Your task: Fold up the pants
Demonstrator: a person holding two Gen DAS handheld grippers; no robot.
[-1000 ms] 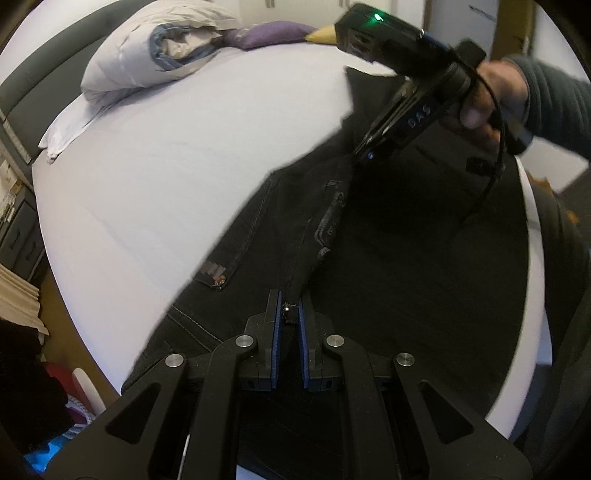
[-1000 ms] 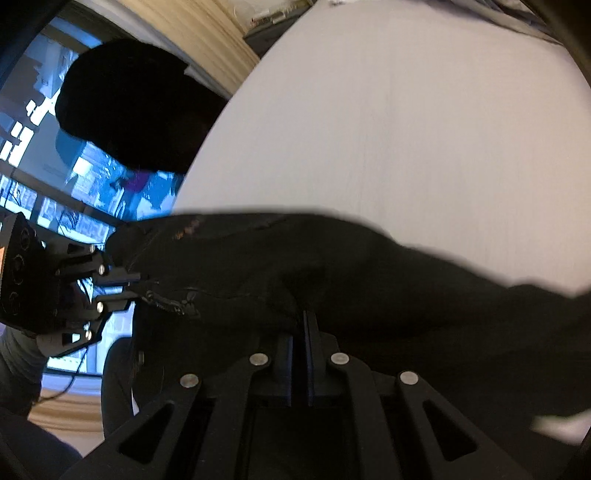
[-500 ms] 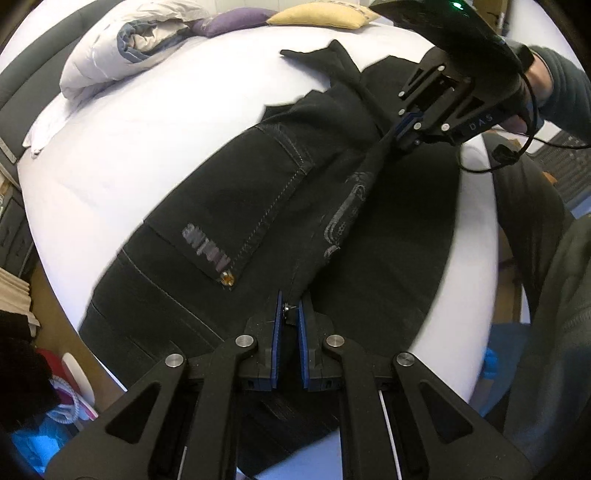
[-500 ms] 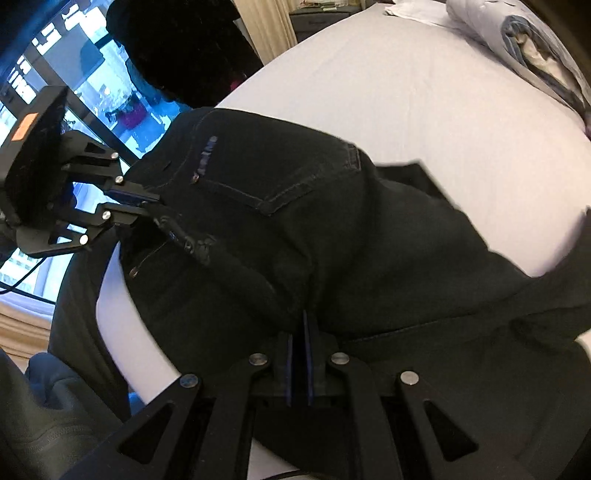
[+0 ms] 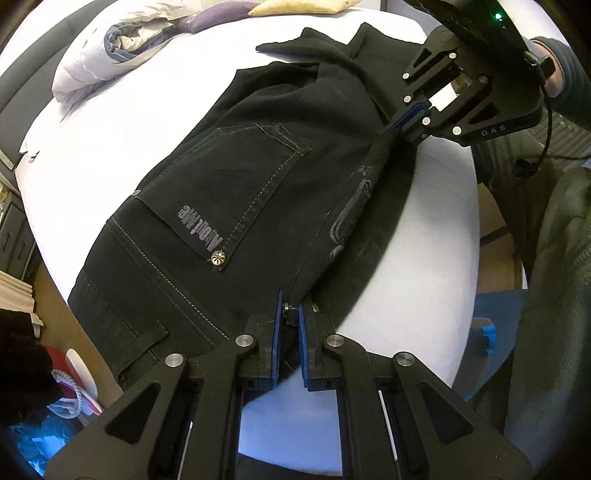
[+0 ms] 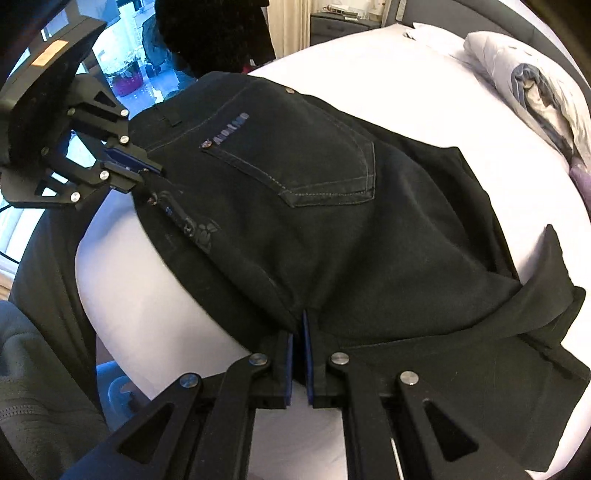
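1. Black pants [image 5: 266, 206] spread across the near part of the white bed [image 5: 110, 155], seat side up: back pocket [image 6: 306, 158] with printed logo and a metal rivet [image 5: 218, 257] showing.
2. Waist end overhanging the bed's near edge; legs bunched in a rumpled heap toward the pillow end.
3. Left gripper [image 5: 290, 321] clamped narrow on the pants' near folded edge, close to the waist, at the bed's edge. Fabric pinched between blue pads [image 5: 276, 343].
4. Right gripper [image 6: 298, 336] likewise clamped narrow on the same folded edge, further along toward the legs. Visible also in the left wrist view [image 5: 406, 114], with a hand [image 5: 554, 70] behind it.
5. Edge between the two grips pulled into a ridge, slightly raised off the bed.
6. Far end of the bed: rolled pale duvet [image 5: 110, 48], purple cushion [image 5: 207, 20], yellow cushion [image 5: 295, 7].
7. Person's dark sleeve [image 5: 569, 99] at the right edge of the left wrist view.
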